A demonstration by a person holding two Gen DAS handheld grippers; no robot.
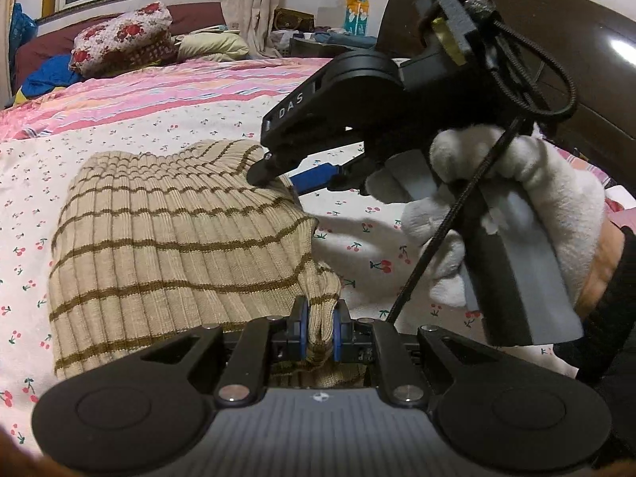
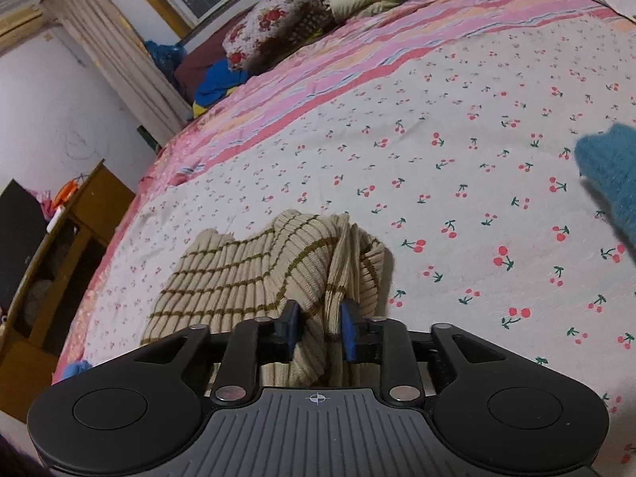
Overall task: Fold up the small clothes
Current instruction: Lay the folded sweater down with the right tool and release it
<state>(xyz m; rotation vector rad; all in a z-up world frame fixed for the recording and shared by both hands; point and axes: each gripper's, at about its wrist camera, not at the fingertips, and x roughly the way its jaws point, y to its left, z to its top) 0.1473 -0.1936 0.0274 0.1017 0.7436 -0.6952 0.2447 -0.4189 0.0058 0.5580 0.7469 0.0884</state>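
Note:
A beige ribbed knit garment with brown stripes point(image 1: 179, 238) lies on the cherry-print bed sheet point(image 1: 119, 147). My left gripper point(image 1: 320, 330) is shut on a bunched edge of it at the near right corner. In the left wrist view, a white-gloved hand point(image 1: 516, 206) holds my right gripper point(image 1: 278, 183) over the garment's far right corner, one fingertip resting on the cloth and the jaws apart. In the right wrist view the garment point(image 2: 238, 278) is rumpled and folds of it sit loosely between the blue pads point(image 2: 346, 330) of the right gripper point(image 2: 318, 328), which stands open.
A teal knit item point(image 2: 608, 171) lies on the sheet to the right. Floral pillows point(image 2: 274, 28) and a blue cloth point(image 2: 214, 83) sit at the bed's far end. A dark wooden headboard point(image 1: 516, 39) rises at the right, and a wooden cabinet point(image 2: 59, 278) stands beside the bed.

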